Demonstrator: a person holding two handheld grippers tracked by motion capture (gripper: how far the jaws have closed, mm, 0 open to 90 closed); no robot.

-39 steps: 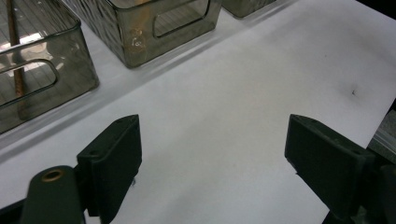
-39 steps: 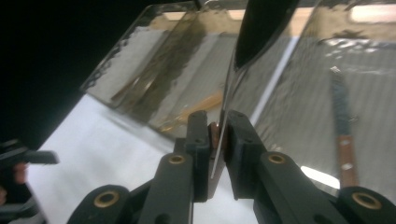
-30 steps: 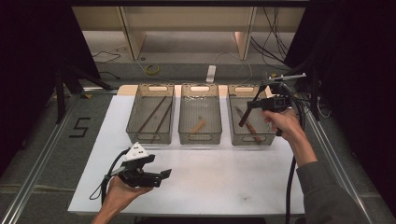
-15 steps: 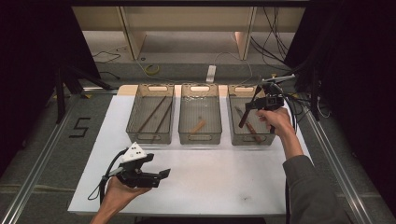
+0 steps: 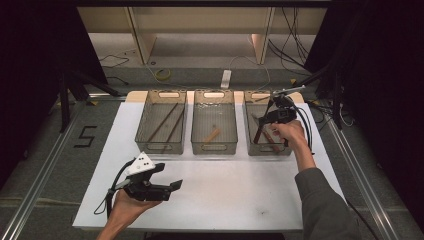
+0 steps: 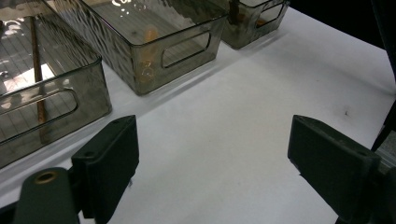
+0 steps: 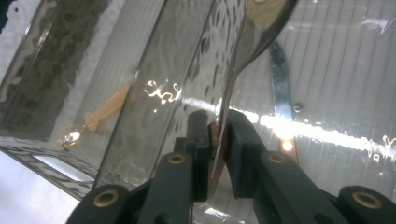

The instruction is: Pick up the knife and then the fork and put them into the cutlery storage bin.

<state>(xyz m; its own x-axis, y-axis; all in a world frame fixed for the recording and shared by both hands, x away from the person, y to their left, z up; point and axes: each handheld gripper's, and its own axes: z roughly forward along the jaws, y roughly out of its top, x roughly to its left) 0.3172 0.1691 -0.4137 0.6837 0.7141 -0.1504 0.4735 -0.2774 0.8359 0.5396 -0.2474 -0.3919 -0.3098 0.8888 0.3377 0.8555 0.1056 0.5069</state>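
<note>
At the lower left of the high view the left gripper [image 5: 172,186] hovers over the white desk [image 5: 235,195], jaws spread wide with nothing between them. Three clear bins sit across the frame's middle: the left bin [image 5: 162,126] holds dark sticks, the middle bin [image 5: 214,126] a pale stick. At the right, the right gripper [image 7: 217,135] pinches a spoon [image 7: 243,56] (handle between its jaws) over the right bin [image 5: 266,131].
</note>
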